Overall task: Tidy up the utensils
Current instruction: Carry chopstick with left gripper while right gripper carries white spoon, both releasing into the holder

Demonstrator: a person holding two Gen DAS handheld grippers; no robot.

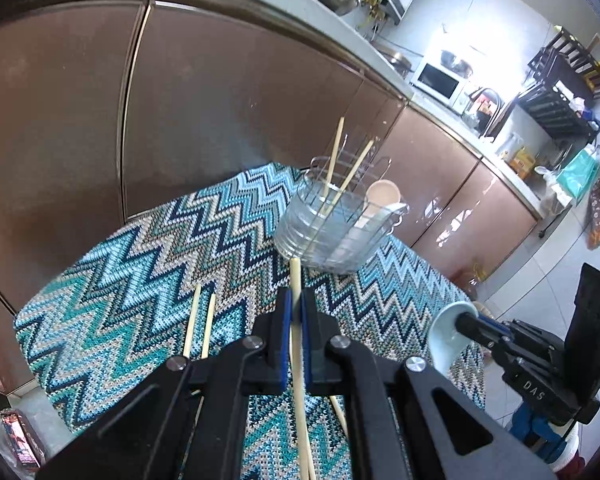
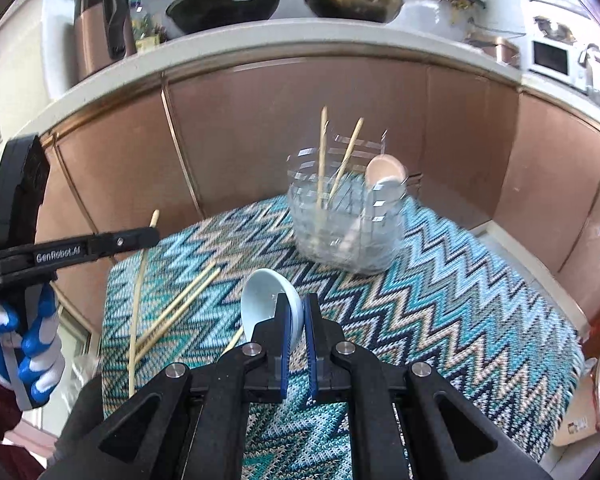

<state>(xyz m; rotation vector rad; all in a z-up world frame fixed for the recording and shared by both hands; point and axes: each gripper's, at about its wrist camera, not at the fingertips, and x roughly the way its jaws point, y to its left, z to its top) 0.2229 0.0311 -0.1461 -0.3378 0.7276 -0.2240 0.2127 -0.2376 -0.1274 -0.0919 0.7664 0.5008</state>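
My left gripper point(image 1: 295, 300) is shut on a wooden chopstick point(image 1: 298, 360) and holds it above the zigzag mat point(image 1: 140, 264); it also shows in the right wrist view point(image 2: 150, 236). My right gripper point(image 2: 296, 308) is shut on a pale blue ceramic spoon point(image 2: 264, 296), also seen in the left wrist view point(image 1: 448, 332). A clear holder point(image 1: 332, 224) at the mat's far end holds two chopsticks point(image 1: 334, 156) and a beige spoon point(image 1: 382, 196). Two loose chopsticks point(image 1: 200, 320) lie on the mat to the left.
Brown cabinet doors point(image 1: 220, 100) stand behind the mat under a countertop point(image 2: 300, 48) with pans. A microwave point(image 1: 440, 78) and a dish rack point(image 1: 556, 92) are further right. Tiled floor point(image 1: 540, 280) lies to the right.
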